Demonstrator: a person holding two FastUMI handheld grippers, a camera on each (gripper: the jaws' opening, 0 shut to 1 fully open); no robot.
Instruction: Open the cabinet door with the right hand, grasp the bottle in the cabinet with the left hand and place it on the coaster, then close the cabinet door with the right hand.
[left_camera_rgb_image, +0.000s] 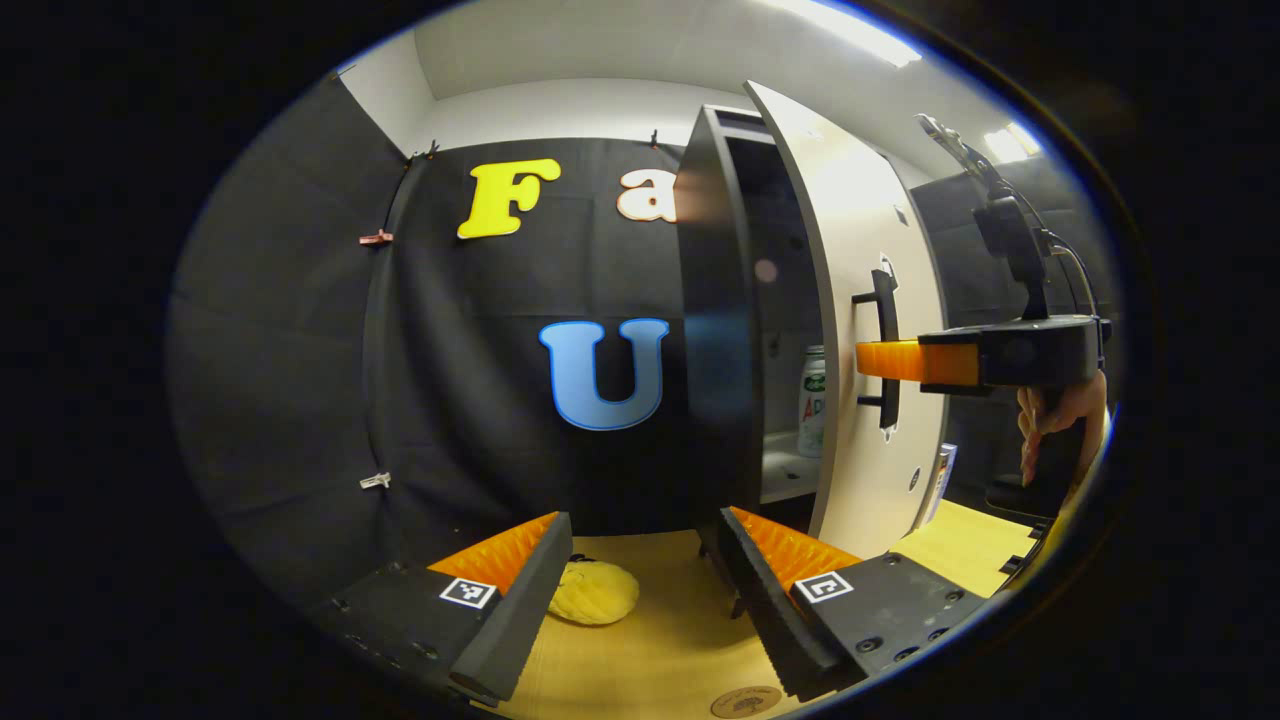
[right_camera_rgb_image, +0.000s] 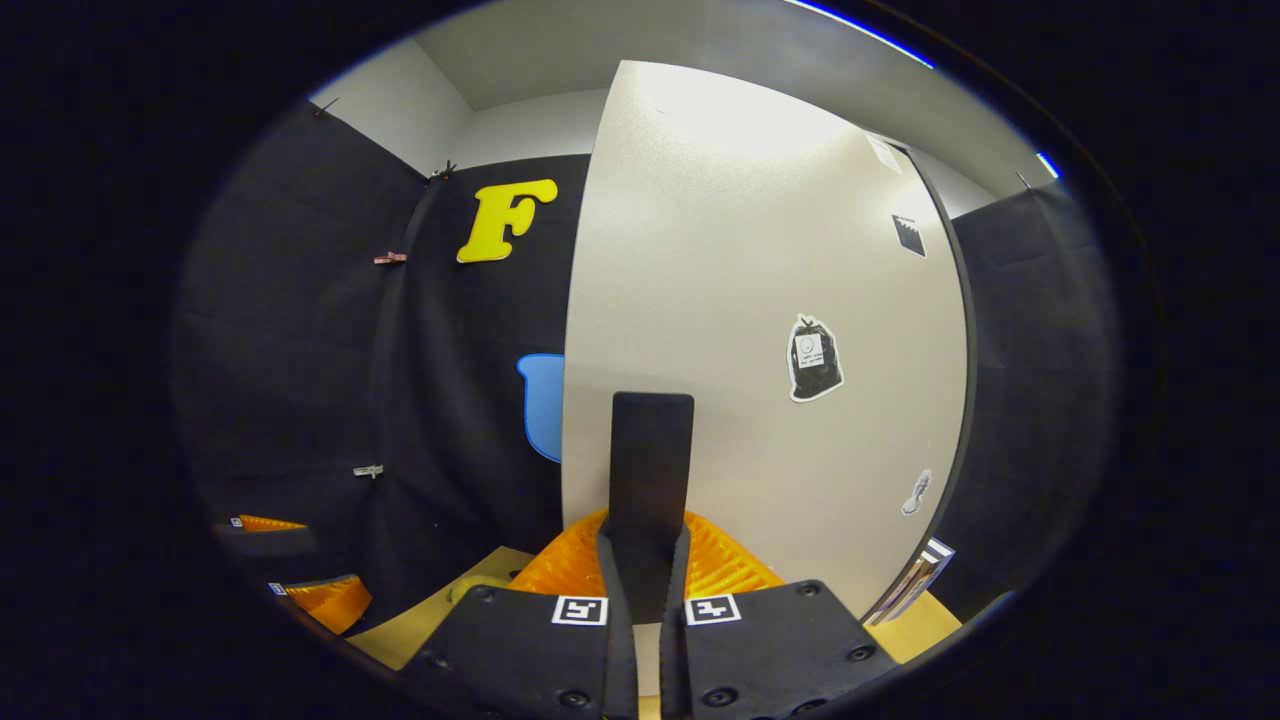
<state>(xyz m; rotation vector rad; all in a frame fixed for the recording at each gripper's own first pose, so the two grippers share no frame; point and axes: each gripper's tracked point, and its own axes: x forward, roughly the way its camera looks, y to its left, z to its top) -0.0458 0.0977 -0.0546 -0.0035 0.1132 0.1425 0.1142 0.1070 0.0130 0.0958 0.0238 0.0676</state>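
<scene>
A dark cabinet (left_camera_rgb_image: 712, 330) stands on the yellow table, its white door (left_camera_rgb_image: 860, 300) swung partly open. Inside on the shelf I see a white bottle (left_camera_rgb_image: 812, 400) with a green label. My right gripper (left_camera_rgb_image: 884, 360), held by a hand (left_camera_rgb_image: 1050, 420), is shut on the black door handle (left_camera_rgb_image: 886, 300). In the right gripper view the handle (right_camera_rgb_image: 650, 450) runs up between the closed orange fingers of my right gripper (right_camera_rgb_image: 648, 545), against the door (right_camera_rgb_image: 760, 300). My left gripper (left_camera_rgb_image: 645, 560) hangs open low over the table, left of the cabinet. A round brown coaster (left_camera_rgb_image: 745, 702) lies near the front edge.
A yellow knobbly object (left_camera_rgb_image: 593, 592) lies on the yellow table (left_camera_rgb_image: 650, 650) between my left fingers. My left gripper (right_camera_rgb_image: 290, 560) also shows at the far lower left of the right gripper view. A stickered item (left_camera_rgb_image: 945, 475) leans behind the door.
</scene>
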